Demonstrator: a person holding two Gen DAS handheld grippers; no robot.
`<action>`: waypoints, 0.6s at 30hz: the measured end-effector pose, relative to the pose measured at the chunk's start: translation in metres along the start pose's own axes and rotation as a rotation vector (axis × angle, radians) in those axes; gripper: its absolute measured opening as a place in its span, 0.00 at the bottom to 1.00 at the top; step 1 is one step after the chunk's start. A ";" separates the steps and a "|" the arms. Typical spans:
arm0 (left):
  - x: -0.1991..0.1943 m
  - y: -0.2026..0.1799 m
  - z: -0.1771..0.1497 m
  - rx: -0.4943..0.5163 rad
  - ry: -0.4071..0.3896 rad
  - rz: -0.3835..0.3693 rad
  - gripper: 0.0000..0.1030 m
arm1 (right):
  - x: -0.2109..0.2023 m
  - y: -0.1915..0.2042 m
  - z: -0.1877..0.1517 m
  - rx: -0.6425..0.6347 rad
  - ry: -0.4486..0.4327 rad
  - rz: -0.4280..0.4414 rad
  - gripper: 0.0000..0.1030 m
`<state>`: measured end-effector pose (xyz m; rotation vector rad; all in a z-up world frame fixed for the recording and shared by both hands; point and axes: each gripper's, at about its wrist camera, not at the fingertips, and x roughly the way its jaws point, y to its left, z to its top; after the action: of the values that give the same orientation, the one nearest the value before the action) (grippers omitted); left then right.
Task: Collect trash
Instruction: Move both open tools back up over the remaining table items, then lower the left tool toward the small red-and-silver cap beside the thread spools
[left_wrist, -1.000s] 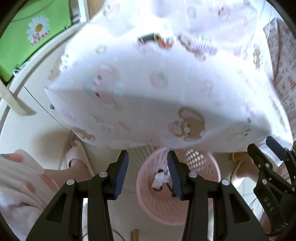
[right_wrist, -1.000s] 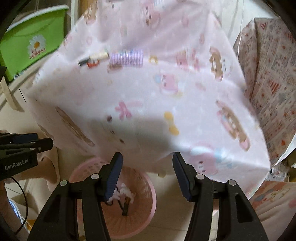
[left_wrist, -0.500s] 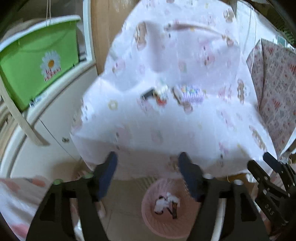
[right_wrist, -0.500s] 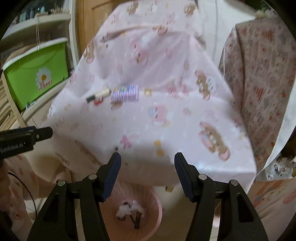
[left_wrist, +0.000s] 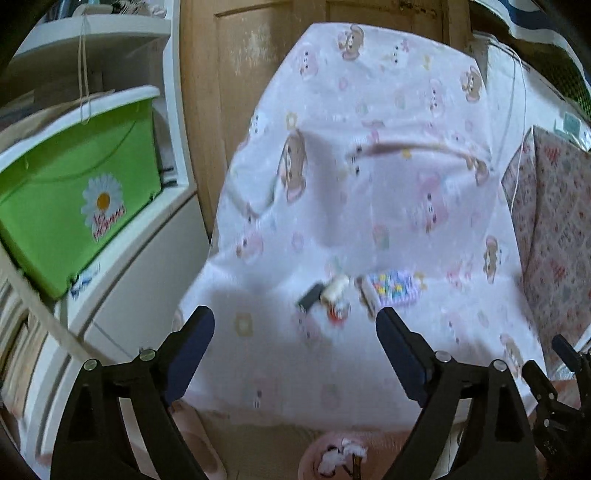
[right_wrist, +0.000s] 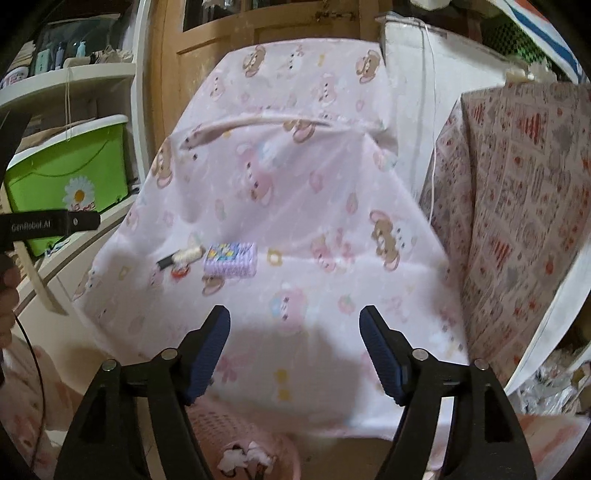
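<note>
A table under a pink cartoon-print cloth (left_wrist: 369, 206) (right_wrist: 295, 206) fills both views. On it lie a small lilac packet (left_wrist: 393, 288) (right_wrist: 231, 260) and, just left of it, a cream and black roll-like item with a red bit (left_wrist: 330, 295) (right_wrist: 181, 260). A pink basket (left_wrist: 343, 458) (right_wrist: 240, 454) with white crumpled trash sits on the floor below the table's front edge. My left gripper (left_wrist: 295, 350) is open and empty, short of the items. My right gripper (right_wrist: 295, 354) is open and empty over the cloth's front edge.
A green bin with a daisy sticker (left_wrist: 74, 192) (right_wrist: 70, 181) sits on white shelving at the left. A wooden door (left_wrist: 258, 55) stands behind the table. A patterned cloth-covered piece (right_wrist: 524, 206) stands at the right. The left gripper's body (right_wrist: 44, 225) shows at the right view's left edge.
Both grippers have risen and tilted up from the basket to face the tabletop. The left gripper's jaws have opened wider. The basket has dropped to the bottom edge of both views.
</note>
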<state>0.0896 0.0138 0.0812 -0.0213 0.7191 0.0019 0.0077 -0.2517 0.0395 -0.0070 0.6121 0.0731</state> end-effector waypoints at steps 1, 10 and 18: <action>0.002 0.000 0.006 0.005 -0.006 0.002 0.87 | 0.000 -0.001 0.004 -0.008 -0.010 -0.011 0.73; 0.033 0.009 0.033 -0.056 0.025 -0.031 0.88 | 0.012 -0.001 0.032 -0.065 -0.057 -0.060 0.80; 0.077 0.035 0.013 -0.130 0.110 -0.017 0.81 | 0.033 0.006 0.033 -0.061 -0.021 -0.047 0.80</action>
<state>0.1563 0.0491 0.0396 -0.1528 0.8275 0.0312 0.0531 -0.2426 0.0480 -0.0797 0.5881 0.0465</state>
